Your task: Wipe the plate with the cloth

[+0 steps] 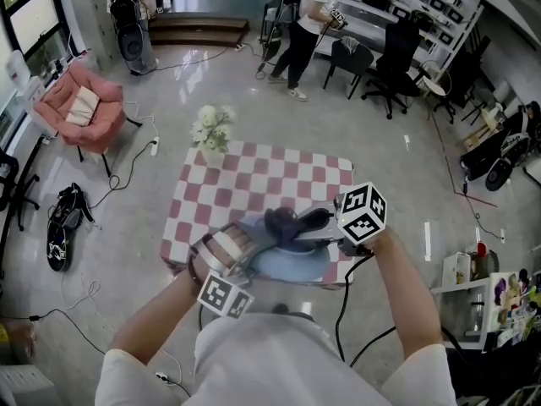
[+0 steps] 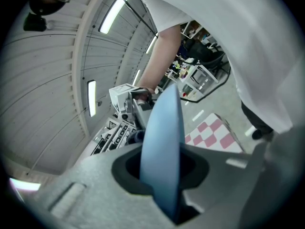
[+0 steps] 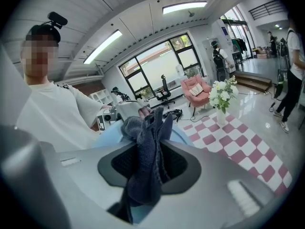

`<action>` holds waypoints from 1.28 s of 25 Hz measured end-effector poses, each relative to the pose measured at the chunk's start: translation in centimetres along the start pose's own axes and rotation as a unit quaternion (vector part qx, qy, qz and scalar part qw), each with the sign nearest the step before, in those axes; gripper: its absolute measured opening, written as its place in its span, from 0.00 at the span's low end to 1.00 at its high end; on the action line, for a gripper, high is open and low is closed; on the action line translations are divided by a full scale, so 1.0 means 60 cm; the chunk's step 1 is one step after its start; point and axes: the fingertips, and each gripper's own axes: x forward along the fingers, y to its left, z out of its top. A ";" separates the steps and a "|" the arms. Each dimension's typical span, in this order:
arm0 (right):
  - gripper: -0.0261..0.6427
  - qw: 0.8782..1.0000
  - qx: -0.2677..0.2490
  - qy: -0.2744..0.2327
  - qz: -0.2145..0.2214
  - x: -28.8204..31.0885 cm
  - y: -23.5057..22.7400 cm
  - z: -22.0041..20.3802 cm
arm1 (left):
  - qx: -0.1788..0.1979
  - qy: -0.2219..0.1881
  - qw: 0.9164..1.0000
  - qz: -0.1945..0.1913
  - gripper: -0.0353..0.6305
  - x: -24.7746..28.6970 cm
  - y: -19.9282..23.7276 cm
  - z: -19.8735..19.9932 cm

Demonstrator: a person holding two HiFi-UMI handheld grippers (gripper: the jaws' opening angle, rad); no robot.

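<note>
A light blue plate (image 1: 287,262) is held above the near edge of the checkered table. My left gripper (image 1: 239,252) is shut on its rim, and in the left gripper view the plate (image 2: 164,147) stands edge-on between the jaws. My right gripper (image 1: 325,231) is shut on a dark blue-grey cloth (image 1: 292,224) that lies bunched on top of the plate. In the right gripper view the cloth (image 3: 145,161) hangs between the jaws with the plate (image 3: 112,135) just behind it.
The small table carries a pink-and-white checkered tablecloth (image 1: 254,189) and a vase of white flowers (image 1: 211,134) at its far left corner. A pink armchair (image 1: 80,106) stands far left. Cables run over the floor; people stand at the far end of the room.
</note>
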 end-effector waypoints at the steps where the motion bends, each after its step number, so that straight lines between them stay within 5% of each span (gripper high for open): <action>1: 0.22 1.000 0.003 0.006 -0.009 0.000 -0.009 -0.005 | 0.001 -0.001 1.000 0.000 0.16 0.000 0.000 0.001; 9: 0.22 0.997 0.019 0.036 -0.059 -0.012 -0.059 -0.047 | 0.000 -0.007 1.000 -0.004 0.16 0.002 -0.001 0.003; 22: 0.22 0.987 0.080 0.015 -0.141 -0.041 -0.147 -0.095 | -0.002 -0.024 1.000 -0.005 0.16 0.012 0.003 0.029; 32: 0.22 0.990 0.052 0.030 -0.131 -0.021 -0.136 -0.072 | 0.013 -0.030 0.999 -0.010 0.16 0.026 0.000 0.050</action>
